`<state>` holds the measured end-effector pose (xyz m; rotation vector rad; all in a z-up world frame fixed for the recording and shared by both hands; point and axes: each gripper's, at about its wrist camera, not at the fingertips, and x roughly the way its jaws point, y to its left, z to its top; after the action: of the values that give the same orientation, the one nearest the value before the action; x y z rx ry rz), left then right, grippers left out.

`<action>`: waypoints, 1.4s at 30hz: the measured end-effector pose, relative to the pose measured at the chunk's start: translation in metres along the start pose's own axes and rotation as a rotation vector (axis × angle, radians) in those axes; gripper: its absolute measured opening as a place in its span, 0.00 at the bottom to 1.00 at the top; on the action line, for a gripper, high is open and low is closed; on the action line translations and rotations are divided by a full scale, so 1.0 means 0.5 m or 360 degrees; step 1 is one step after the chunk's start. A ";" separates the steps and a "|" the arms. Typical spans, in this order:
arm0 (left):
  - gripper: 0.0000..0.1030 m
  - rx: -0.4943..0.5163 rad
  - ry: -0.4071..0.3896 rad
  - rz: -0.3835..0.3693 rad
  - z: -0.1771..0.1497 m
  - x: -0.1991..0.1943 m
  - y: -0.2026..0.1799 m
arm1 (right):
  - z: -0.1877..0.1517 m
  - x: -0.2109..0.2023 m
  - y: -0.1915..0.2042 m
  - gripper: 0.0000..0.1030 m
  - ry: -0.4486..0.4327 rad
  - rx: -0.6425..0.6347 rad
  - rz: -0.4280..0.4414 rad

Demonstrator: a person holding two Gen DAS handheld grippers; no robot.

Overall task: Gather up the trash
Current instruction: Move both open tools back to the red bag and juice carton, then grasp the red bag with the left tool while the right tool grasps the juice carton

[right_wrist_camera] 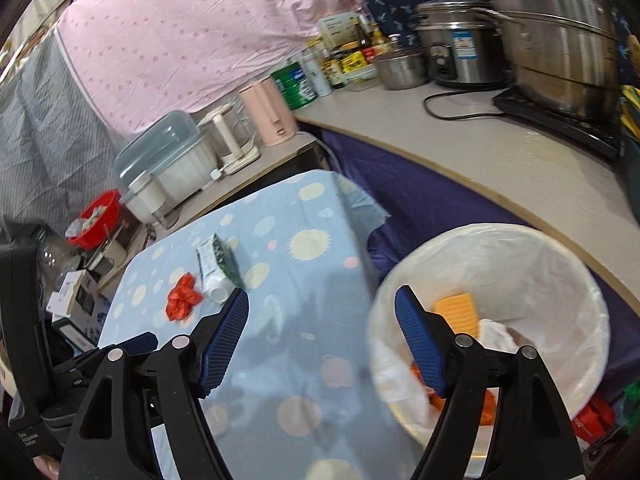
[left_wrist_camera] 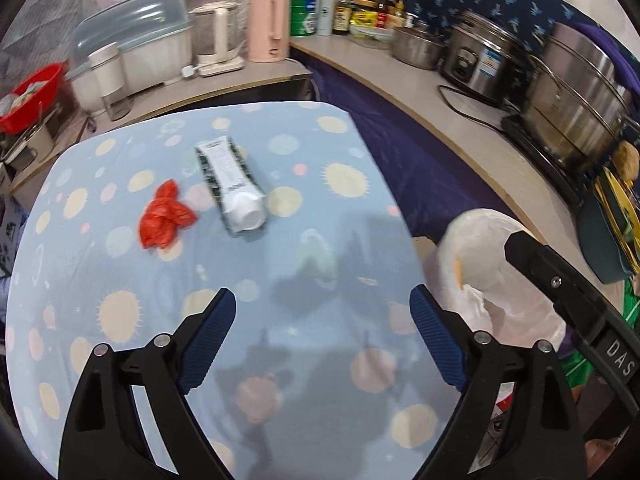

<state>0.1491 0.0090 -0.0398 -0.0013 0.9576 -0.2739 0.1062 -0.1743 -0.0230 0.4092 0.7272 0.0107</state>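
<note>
Two pieces of trash lie on the small table covered with a light-blue cloth printed with pale sun spots (left_wrist_camera: 120, 312). A crumpled red thin-plastic bag (left_wrist_camera: 164, 216) sits toward the table's left edge, about midway along it, and a white squeeze tube with a dark green patterned back and a white screw cap (left_wrist_camera: 232, 184) lies just beside it, nearer the far edge, cap end pointing back toward the grippers. The two are close but appear not to touch.

The left gripper (left_wrist_camera: 322, 312) hangs over the near half of the table with its blue ribbed pads spread wide and nothing between them. The right gripper (right_wrist_camera: 320, 320) is likewise wide open and empty, straddling the table's right edge and the rim of the round bin lined with a translucent white bag (right_wrist_camera: 592, 292), which stands off the table's right side and already holds an orange waffle-textured piece (right_wrist_camera: 456, 312) and some white crumpled paper.

The red bag is probably almost weightless, soft and slippery; it should squash flat in a pinch, so the jaws would do best to close low over its bulkiest bunch and catch several folds. The tube looks light and semi-stiff, with a smooth skin that may slide. A grip across its flat body near the middle seems safer than on the rounded cap; the cap end is likely heavier and may droop.
</note>
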 end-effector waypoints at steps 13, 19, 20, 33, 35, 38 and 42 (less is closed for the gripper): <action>0.85 -0.0320 0.0062 0.0119 0.025 0.059 0.252 | 0.006 0.191 0.188 0.79 0.0183 -0.0203 0.0078; 0.85 -0.0378 0.0083 0.0170 0.041 0.106 0.322 | 0.009 0.294 0.245 0.79 0.0266 -0.0260 0.0096; 0.85 -0.0382 0.0087 0.0177 0.043 0.113 0.330 | 0.010 0.308 0.252 0.79 0.0280 -0.0264 0.0098; 0.85 -0.0381 0.0154 0.0169 0.058 0.208 0.383 | 0.006 0.455 0.290 0.79 0.0394 -0.0321 0.0075; 0.85 -0.0375 0.0161 0.0166 0.062 0.220 0.385 | 0.006 0.465 0.286 0.79 0.0401 -0.0312 0.0071; 0.85 -0.0352 0.0168 0.0167 0.066 0.237 0.383 | 0.004 0.480 0.284 0.76 0.0417 -0.0314 0.0067; 0.85 -0.0293 0.0152 0.0204 0.070 0.251 0.378 | -0.002 0.492 0.280 0.63 0.0435 -0.0306 0.0062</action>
<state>0.2892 0.1580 -0.1437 -0.0961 1.0706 -0.0675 0.3085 -0.0082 -0.1308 0.2397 0.9782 0.1746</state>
